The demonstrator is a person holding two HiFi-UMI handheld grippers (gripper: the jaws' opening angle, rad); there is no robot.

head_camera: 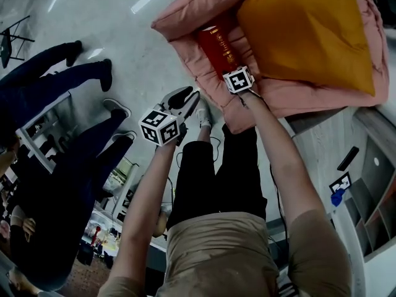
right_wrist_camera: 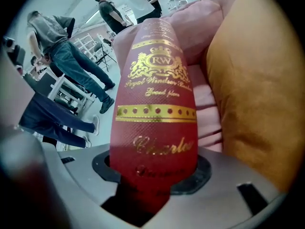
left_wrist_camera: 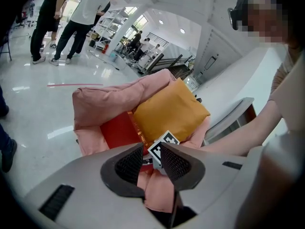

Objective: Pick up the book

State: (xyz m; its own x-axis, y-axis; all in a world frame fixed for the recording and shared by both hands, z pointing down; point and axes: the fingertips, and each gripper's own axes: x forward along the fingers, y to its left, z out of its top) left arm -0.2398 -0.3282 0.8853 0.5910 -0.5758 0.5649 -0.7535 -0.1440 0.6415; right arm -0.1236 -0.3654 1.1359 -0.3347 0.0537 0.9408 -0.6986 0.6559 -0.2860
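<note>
My right gripper (head_camera: pixel 231 68) clamped on near end of red book (right_wrist_camera: pixel 155 104), gold crest and lettering on the side facing its camera. Book lies on pink quilted cushion (head_camera: pixel 185 17), tucked between raised pink fold and mustard pillow (head_camera: pixel 309 36). My left gripper (left_wrist_camera: pixel 151 159) near cushion's edge, jaws released, nothing between them
</note>
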